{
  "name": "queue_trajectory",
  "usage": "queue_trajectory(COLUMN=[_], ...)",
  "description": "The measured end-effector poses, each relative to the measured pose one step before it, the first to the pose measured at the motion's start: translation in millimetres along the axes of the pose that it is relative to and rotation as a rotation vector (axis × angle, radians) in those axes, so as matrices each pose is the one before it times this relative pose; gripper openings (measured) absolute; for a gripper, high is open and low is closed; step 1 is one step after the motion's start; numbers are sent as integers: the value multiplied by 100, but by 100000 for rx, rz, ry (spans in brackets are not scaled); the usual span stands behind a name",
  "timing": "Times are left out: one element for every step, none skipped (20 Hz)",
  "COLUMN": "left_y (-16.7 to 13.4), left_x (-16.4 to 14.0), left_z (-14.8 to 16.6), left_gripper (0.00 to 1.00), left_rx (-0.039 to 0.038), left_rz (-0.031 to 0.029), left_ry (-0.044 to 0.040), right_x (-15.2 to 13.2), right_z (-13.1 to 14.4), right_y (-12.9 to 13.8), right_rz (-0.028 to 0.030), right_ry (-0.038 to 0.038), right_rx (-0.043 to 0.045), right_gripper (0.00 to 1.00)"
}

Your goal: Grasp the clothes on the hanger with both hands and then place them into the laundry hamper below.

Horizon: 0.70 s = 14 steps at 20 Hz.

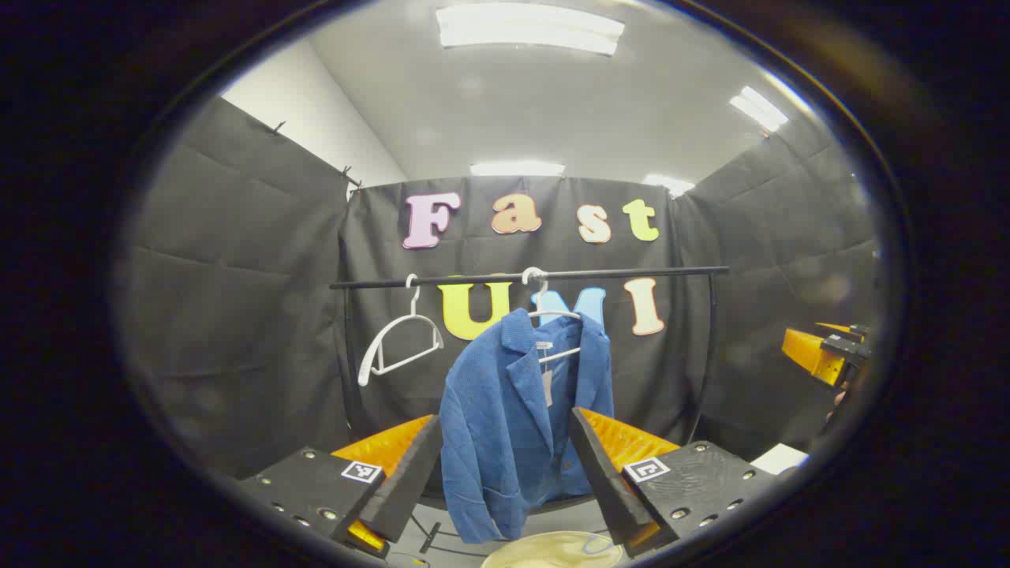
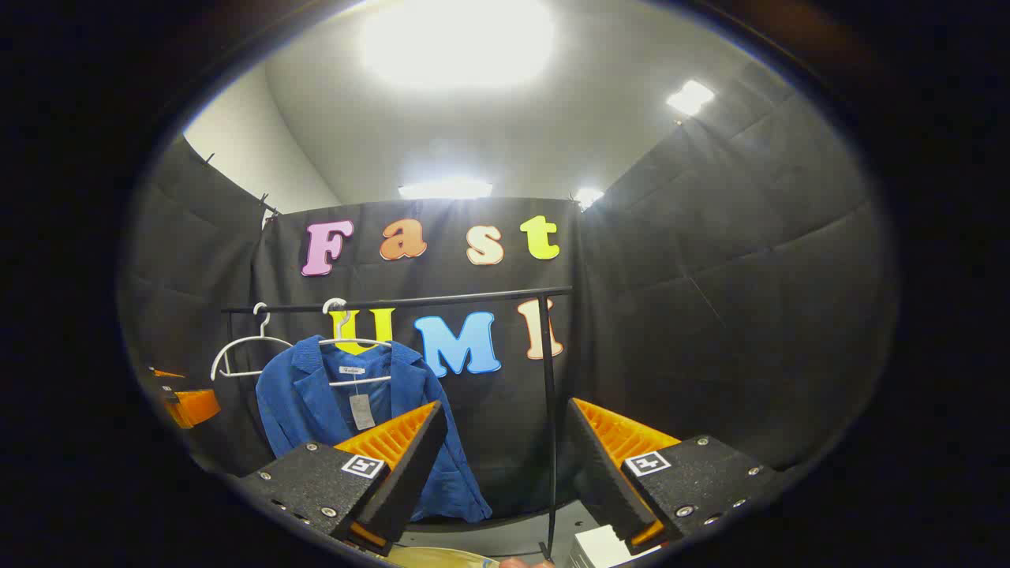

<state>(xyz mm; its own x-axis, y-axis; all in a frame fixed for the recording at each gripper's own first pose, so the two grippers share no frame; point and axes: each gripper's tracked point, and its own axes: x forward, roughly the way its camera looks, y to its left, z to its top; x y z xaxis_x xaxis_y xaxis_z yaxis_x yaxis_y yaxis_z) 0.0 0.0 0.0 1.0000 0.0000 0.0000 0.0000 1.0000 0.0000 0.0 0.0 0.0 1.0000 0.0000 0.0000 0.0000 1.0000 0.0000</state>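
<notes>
blue jacket (image 1: 513, 418), white hangers (image 1: 398, 339), black rail (image 1: 529, 276), orange-and-black tool (image 1: 505, 473)

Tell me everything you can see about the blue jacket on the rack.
The blue jacket is a lapelled blazer of textured, quilted-looking fabric. It hangs open on a white hanger hooked over the black rail, with a paper tag dangling inside at the collar. It droops lopsidedly, one side slipping lower. Neither gripper touches it; the left gripper frames it with open fingers. Its hem hangs above a pale hamper rim.
</notes>
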Motion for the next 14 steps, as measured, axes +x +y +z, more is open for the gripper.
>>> queue_trajectory(left_y=[111, 6, -21, 15, 74, 84, 135, 185, 107, 77, -19, 2, 32, 91], left_x=[15, 5, -118, 7, 66, -25, 67, 149, 17, 208, 238, 130, 108, 18], left_z=[-17, -4, -236, -135, -128, -88, -225, -244, -187, -358, -429, -114, 99, -133], left_gripper=[94, 94, 94, 94, 94, 94, 94, 94, 94, 94, 94, 94, 94, 94], left_rx=[86, -476, -681, -402, -114, 80, 83, -189, -480, -812, -833, -361, 25, 302], left_rz=[413, -36, -278, -308, -267, -214, -42, 308, 231, 343, -70, -437, -496, -470], left_ry=[-219, -195, 424, 350, 144, 29, 15, 105, 0, 792, 1105, 21, 12, -28], right_x=[31, 12, 19, -204, -130, -194, -18, -92, -5, 26, -3, -21, 53, -42], right_z=[-227, -296, -210, -173, 1, 16, 12, -210, -198, -398, -443, -219, -133, -134], right_y=[17, 76, -5, 52, -18, 41, 98, 195, 276, 157, 293, 158, 162, 185], right_rz=[-218, -220, -116, -76, -306, -315, -295, -94, 309, 260, 303, -20, -384, 8], right_ry=[369, 1069, 938, 785, 35, -396, -427, -159, 413, 786, 1395, 963, 612, 577], right_rx=[-188, -86, 18, 147, 128, -1, -296, -547, -714, -472, -408, -33, 442, 741], right_gripper=[94, 94, 94, 94, 94, 94, 94, 94, 94, 94, 94, 94, 94, 94])
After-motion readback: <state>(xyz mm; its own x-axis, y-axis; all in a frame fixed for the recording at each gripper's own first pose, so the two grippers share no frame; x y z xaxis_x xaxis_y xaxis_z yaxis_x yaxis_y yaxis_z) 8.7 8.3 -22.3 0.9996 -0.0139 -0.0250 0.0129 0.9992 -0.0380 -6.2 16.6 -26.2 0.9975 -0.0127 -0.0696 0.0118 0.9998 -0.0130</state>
